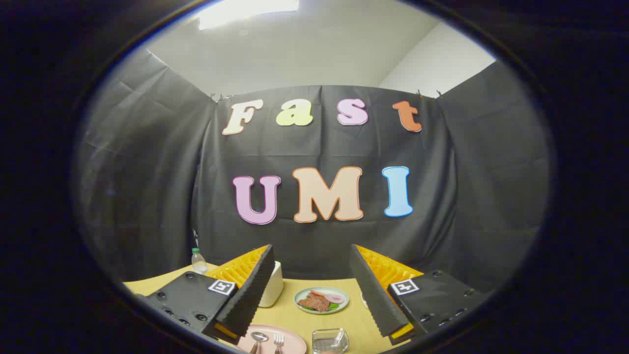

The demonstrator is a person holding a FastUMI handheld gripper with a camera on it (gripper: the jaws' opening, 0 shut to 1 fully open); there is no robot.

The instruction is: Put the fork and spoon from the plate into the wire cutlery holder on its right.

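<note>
My gripper [311, 255] is open and held high above the table, its two black ribbed fingers [253, 290] wide apart with nothing between them. Below, between the fingers, a pink plate [290, 336] lies at the table's near edge. A spoon [258, 339] and a fork [278, 341] rest side by side on it, spoon to the left. Just right of the plate stands the wire cutlery holder [330, 340], low and roughly square; its inside is hard to make out.
On the yellow table [295, 312], farther back, sits a pale green plate of food [321, 299]. A white container [272, 285] stands partly behind the left finger. A small clear bottle [199, 260] is at the back left. A black cloth wall closes the booth.
</note>
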